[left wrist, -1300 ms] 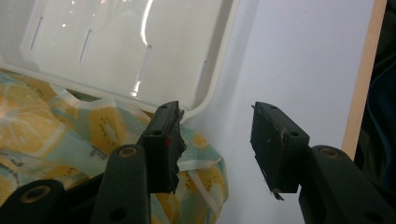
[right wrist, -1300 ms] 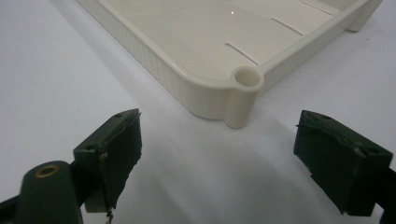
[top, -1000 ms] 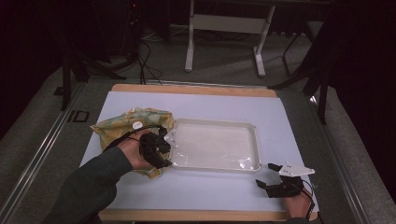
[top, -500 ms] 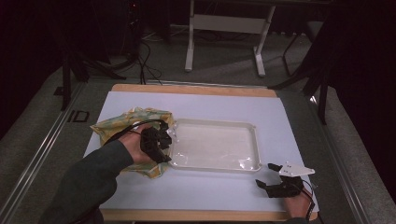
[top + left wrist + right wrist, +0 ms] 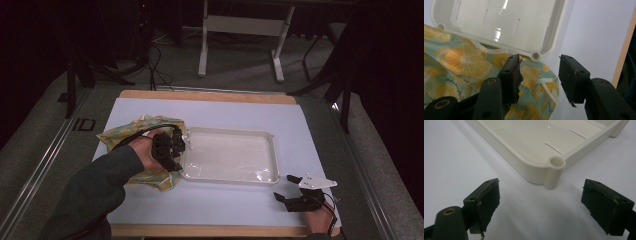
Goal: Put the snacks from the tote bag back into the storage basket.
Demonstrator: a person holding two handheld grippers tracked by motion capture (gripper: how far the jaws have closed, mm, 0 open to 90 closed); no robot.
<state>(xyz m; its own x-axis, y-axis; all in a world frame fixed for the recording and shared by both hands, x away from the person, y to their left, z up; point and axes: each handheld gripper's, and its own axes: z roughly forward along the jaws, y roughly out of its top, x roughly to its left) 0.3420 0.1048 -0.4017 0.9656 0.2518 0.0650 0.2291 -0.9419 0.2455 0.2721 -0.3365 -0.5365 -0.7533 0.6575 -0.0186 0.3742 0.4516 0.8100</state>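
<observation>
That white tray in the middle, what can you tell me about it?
The tray is a shallow cream-white rectangle, plastic by its look and glossy, with rounded corners, a small round socket at each visible corner and narrow slots in its floor. It holds nothing and lies flat on the pale mat. Its left end overlaps a lemon-print cloth.

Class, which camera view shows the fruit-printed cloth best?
The left gripper view: the crumpled lemon-and-kiwi printed cloth shows its pattern up close, reaching under the white plastic tray. The high view shows its whole outline, small and partly covered.

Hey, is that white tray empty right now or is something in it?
Empty. The tray shows only its bare slotted floor; the cloth lies beside it.
</observation>
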